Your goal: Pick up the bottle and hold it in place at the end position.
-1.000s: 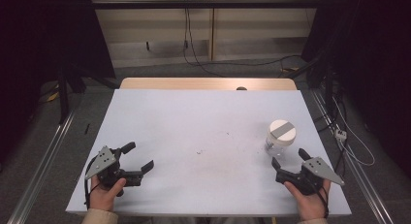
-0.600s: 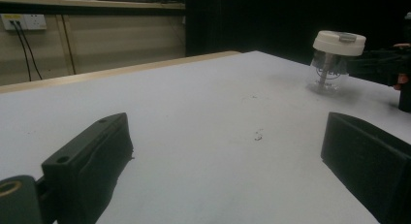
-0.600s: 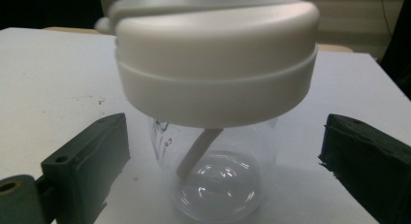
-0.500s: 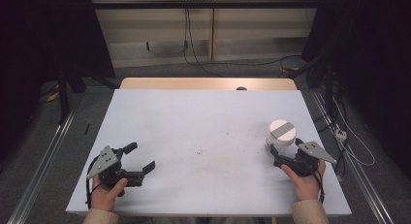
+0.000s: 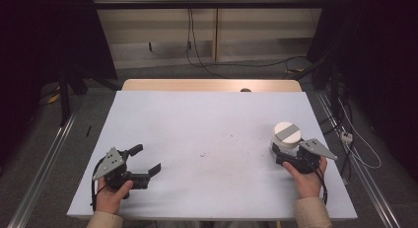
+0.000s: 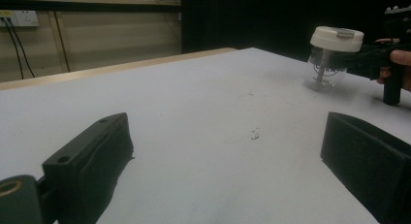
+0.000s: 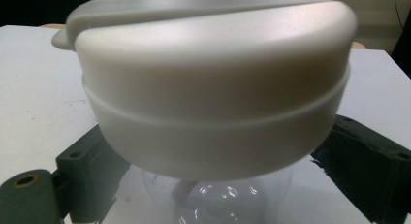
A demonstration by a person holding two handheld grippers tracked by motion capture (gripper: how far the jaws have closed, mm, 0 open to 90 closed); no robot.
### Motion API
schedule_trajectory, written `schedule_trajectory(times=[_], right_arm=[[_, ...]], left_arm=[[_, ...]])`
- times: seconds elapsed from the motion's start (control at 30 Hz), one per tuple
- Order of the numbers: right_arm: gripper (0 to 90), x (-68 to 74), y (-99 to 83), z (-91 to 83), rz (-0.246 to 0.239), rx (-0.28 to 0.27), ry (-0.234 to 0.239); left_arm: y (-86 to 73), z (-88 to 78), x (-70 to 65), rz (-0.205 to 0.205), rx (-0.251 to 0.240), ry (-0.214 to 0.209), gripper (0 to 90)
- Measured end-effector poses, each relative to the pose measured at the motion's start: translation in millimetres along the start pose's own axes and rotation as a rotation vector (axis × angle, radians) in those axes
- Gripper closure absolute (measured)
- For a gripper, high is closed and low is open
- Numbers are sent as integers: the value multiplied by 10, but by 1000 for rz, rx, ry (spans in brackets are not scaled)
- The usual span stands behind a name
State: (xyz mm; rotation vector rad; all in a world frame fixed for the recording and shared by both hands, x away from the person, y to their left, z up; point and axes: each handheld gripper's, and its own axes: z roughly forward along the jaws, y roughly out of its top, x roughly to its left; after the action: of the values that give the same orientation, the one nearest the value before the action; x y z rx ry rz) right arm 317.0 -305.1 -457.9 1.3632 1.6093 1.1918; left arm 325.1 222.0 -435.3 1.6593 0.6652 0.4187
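1. High view: clear jar (image 5: pixel 285 141) w/ white lid (image 5: pixel 286 133) stands upright on the white surface (image 5: pixel 207 139), near its right edge; a grey band crosses the lid top.
2. Right hand-held gripper (image 5: pixel 287 156) sits at the jar's near side, jaws either side of the clear body below the lid. Right gripper view: jar (image 7: pixel 218 195) between both jaws, lid (image 7: pixel 213 83) looming close; can't tell if the pads actually touch.
3. Left gripper view adds what the high view lacks: a stem inside the jar (image 6: pixel 325 69), long axis vertical.
4. Left hand-held gripper (image 5: pixel 143 161) rests low on the surface near front-left, jaws wide apart, holding nothing, well apart from the jar.
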Motion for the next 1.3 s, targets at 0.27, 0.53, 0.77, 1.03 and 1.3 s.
schedule_trajectory(times=[0.27, 0.53, 0.77, 1.03, 1.3], right_arm=[[183, 27, 17, 60, -20, 16, 11], [191, 31, 15, 51, -27, 8, 19], [192, 104, 38, 45, -13, -19, 62], [192, 284, 118, 89, -33, -16, 108], [193, 462, 177, 164, -49, -2, 142]], left_arm=[[3, 24, 3, 4, -2, -3, 39], [9, 9, 2, -3, -3, 2, 41], [14, 4, 9, 2, -11, -1, 41], [20, 2, -1, 4, -10, -5, 41], [25, -3, -2, 1, -12, -6, 42]])
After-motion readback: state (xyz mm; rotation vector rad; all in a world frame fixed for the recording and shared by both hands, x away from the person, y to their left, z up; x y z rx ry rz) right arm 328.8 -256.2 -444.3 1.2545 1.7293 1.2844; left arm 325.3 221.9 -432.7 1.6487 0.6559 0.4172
